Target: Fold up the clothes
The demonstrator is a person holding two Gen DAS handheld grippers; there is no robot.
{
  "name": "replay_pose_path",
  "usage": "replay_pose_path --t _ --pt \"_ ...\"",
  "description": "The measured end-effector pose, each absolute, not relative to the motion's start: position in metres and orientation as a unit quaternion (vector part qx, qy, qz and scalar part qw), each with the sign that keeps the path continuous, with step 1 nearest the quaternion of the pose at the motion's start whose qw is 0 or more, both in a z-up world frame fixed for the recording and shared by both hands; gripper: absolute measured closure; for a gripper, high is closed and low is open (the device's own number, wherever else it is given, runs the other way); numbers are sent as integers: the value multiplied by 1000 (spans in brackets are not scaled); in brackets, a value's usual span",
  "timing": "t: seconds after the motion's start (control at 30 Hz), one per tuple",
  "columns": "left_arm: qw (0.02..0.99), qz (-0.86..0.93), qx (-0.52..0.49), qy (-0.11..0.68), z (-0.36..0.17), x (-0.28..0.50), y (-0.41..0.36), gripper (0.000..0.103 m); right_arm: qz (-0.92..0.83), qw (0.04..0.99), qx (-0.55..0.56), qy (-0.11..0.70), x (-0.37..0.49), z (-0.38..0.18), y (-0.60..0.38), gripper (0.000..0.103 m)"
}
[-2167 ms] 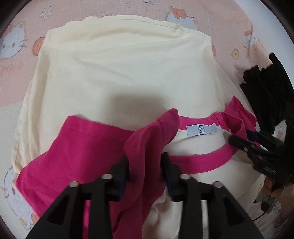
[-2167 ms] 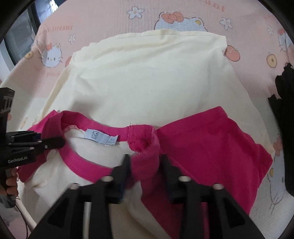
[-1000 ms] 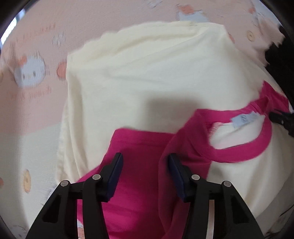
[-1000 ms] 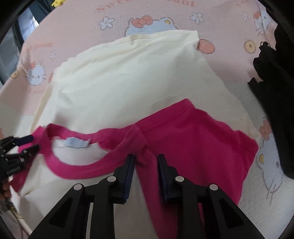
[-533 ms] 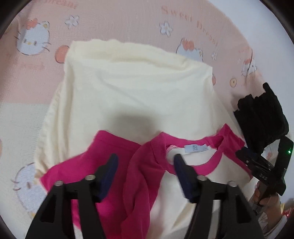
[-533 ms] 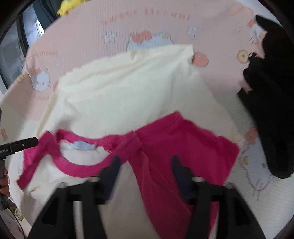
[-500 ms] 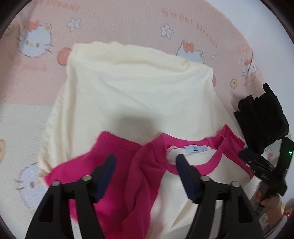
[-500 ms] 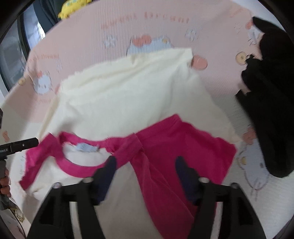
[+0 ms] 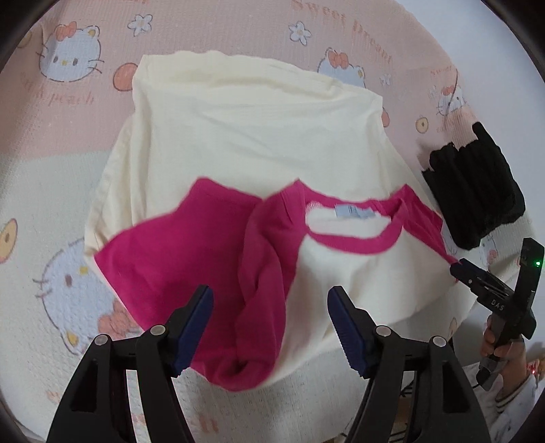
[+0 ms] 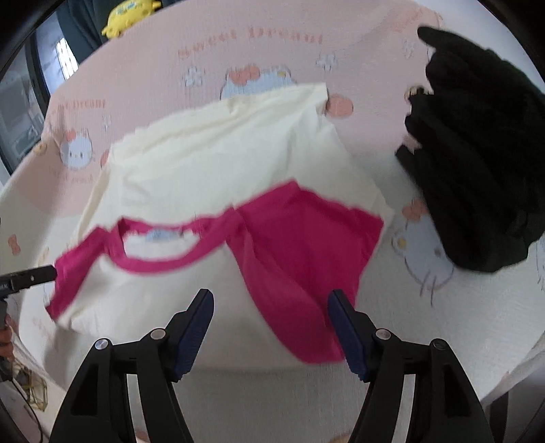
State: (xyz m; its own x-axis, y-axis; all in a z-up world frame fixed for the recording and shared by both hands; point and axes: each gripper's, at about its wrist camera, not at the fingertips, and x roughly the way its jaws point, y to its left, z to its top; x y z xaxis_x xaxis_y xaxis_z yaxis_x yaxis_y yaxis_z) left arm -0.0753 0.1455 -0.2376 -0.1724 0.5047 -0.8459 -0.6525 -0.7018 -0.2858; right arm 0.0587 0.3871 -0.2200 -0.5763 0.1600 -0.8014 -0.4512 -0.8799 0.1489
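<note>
A cream T-shirt (image 9: 255, 136) with pink sleeves and a pink collar (image 9: 357, 243) lies on the bed, its top part folded over the body. My left gripper (image 9: 269, 300) hovers open just above a pink sleeve (image 9: 177, 245), with nothing pinched. In the right wrist view the shirt (image 10: 221, 163) lies the same way, and my right gripper (image 10: 269, 301) stands open above the other pink sleeve (image 10: 306, 245). At the left edge of that view the left gripper's tip (image 10: 34, 276) sits beside the pink shoulder.
A pink and white bed sheet (image 9: 68, 136) with cartoon cat prints covers the bed. A heap of black clothing (image 10: 477, 153) lies right of the shirt, also seen as a black heap (image 9: 473, 197). A yellow plush toy (image 10: 131, 15) sits beyond the bed.
Both grippers let go of the pink shoulder fabric, opened wide and drew back and upward. The pink sleeves and collar now rest loose on the cream body.
</note>
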Motion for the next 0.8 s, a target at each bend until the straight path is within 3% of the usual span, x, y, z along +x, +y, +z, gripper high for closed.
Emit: replay_pose_path --t 0.23,0.37,0.4,0.43,0.47,0.63,0.7,0.8 --pt "369 762 -518 126 -251 -64 152 35 869 187 -426 170 68 -240 391 34" --pt "365 759 -526 119 -258 -64 154 36 869 182 -430 164 62 -244 393 35" --pt "362 761 -525 120 -260 -63 154 39 868 180 -433 162 60 -245 393 36" --pt "360 764 -521 127 -261 -61 155 58 867 178 -436 160 58 -246 393 56" --pt "357 767 -516 135 -262 -59 156 66 867 176 -439 158 56 -247 393 78" --pt "343 765 -518 169 -275 -58 142 69 861 185 -454 137 53 -250 386 79" --pt "348 763 -523 153 -277 -58 127 69 850 192 -465 159 55 -256 391 80" --pt "352 767 -502 188 -276 -45 122 69 843 200 -470 171 58 -260 395 81"
